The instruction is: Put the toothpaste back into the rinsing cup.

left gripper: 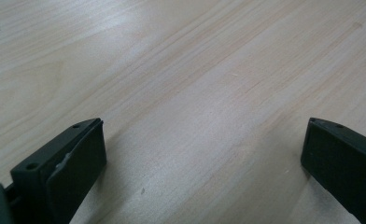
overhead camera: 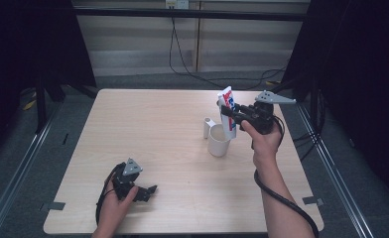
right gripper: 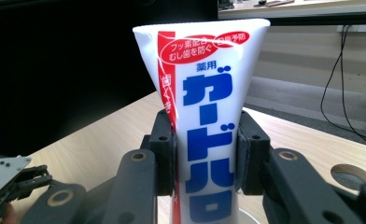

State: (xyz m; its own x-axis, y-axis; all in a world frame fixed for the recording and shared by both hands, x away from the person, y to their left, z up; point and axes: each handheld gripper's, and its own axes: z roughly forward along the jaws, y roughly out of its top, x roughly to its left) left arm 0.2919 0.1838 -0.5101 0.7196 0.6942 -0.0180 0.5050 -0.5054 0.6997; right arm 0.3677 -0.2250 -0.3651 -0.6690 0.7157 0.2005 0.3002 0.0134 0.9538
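Forearms enter from the bottom edge of the high view, nearest the camera. Table (overhead camera: 158,129): pale wood, bare apart from a small cluster on its right half.

Right gripper (overhead camera: 233,117): raised above the table at the right, jaws clamped on the tube (overhead camera: 226,106). In the right gripper view the pads grip the tube (right gripper: 204,121) at mid-body from both sides; flat crimped end up, blue and red print facing the camera, body upright.

Left gripper (overhead camera: 150,191): resting low on the near-left part of the table, well apart from the work. Jaws apart, nothing between them; bare wood (left gripper: 195,93) shows between them in the left gripper view.

Cup (overhead camera: 219,140): white, upright, mouth open, directly under the tube. Tube's lower end sits at or just inside the rim; cannot tell whether it touches the bottom. Rim just visible below the tube in the right gripper view (right gripper: 253,217).

Cap-like white piece (overhead camera: 208,127): stands just beside the cup, on its left side.

Judgement: the step in hand is standing the tube in the cup.
- Keep the tube vertical and centred over the mouth; a tilted entry would push on the rim and could tip the cup.
- Lower until the bottom end is seated before the jaws part; the wide end is on top, so it will lean against the rim.
- Open slowly, withdraw without dragging the tube.
- Avoid knocking the small white piece.
- Left gripper could steady the cup if it shifts.
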